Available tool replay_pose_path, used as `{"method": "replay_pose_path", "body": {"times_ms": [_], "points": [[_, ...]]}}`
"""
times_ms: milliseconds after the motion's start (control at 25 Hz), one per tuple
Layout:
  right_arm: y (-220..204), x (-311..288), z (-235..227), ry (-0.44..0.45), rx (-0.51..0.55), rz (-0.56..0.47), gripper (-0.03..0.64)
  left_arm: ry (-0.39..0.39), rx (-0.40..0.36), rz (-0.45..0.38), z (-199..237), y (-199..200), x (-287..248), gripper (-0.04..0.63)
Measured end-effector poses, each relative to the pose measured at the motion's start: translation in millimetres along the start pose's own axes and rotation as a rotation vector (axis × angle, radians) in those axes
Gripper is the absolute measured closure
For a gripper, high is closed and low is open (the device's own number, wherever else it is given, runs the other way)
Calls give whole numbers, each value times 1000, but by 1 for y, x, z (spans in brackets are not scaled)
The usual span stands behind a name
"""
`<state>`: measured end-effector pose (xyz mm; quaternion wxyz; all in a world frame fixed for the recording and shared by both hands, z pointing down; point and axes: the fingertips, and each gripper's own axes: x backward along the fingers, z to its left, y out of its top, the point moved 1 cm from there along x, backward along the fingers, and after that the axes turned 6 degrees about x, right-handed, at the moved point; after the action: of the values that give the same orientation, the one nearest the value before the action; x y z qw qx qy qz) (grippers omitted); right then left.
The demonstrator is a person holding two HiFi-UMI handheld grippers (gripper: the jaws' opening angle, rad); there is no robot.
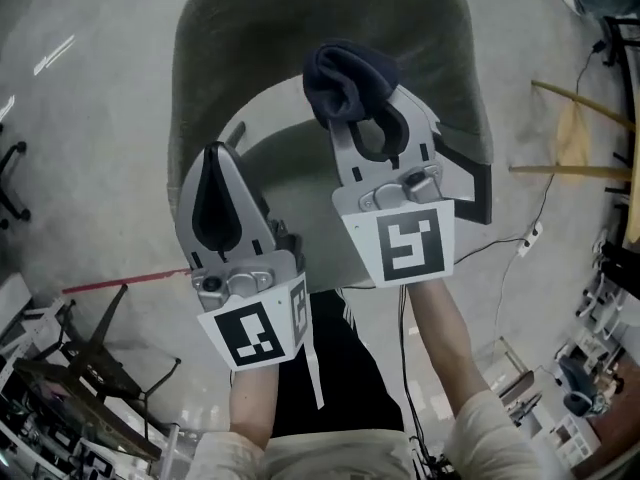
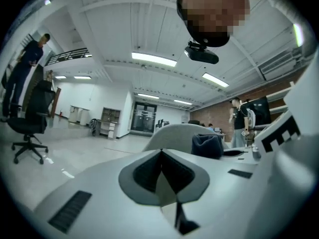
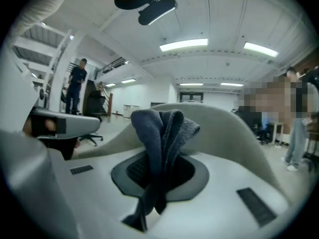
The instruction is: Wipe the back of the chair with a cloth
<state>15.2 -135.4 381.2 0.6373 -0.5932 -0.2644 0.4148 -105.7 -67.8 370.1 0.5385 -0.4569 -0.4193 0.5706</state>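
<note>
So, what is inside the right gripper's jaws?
A folded dark cloth, clamped by the right gripper, bunches out above the jaws. The part pinched between them is covered.

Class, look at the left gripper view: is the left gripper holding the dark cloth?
No: the left gripper is shut and empty, while the right gripper clamps the dark cloth.

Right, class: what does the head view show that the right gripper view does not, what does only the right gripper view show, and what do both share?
Only the head view: the person's forearms and a power strip lying on the floor. Only the right gripper view: ceiling lights and a person in dark clothes standing beside a black office chair. Both: the dark blue cloth clamped in the right gripper, with the grey-green chair back beyond it.
</note>
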Motion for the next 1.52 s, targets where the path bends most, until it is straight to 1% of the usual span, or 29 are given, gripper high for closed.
{"method": "replay_pose_path", "body": {"times_ms": [120, 280, 440, 520, 720, 840, 1040, 1240, 1360, 1520], "points": [[3, -10, 62, 184, 2, -27, 563, 85, 18, 7, 32, -1, 20, 580], [-7, -10, 128, 371, -2, -3, 563, 160, 18, 2, 61, -1, 41, 580], [-27, 4, 170, 544, 45, 52, 563, 237, 23, -19, 82, -1, 61, 580], [-36, 12, 183, 597, 70, 78, 563, 260, 23, -24, 86, -1, 69, 580], [-40, 13, 205, 646, 71, 80, 563, 286, 48, -36, 89, -2, 75, 580], [-37, 8, 211, 667, 61, 59, 563, 308, 71, -52, 92, 0, 76, 580], [-39, -2, 216, 714, 96, 60, 563, 379, 70, -72, 104, 3, 82, 580], [-40, -11, 211, 743, 118, 62, 563, 383, 54, -62, 99, 2, 74, 580], [-41, -15, 205, 724, 119, 46, 563, 373, 53, -58, 97, 2, 69, 580], [-44, -34, 183, 650, 108, 28, 563, 346, 53, -54, 92, 1, 60, 580]]}}
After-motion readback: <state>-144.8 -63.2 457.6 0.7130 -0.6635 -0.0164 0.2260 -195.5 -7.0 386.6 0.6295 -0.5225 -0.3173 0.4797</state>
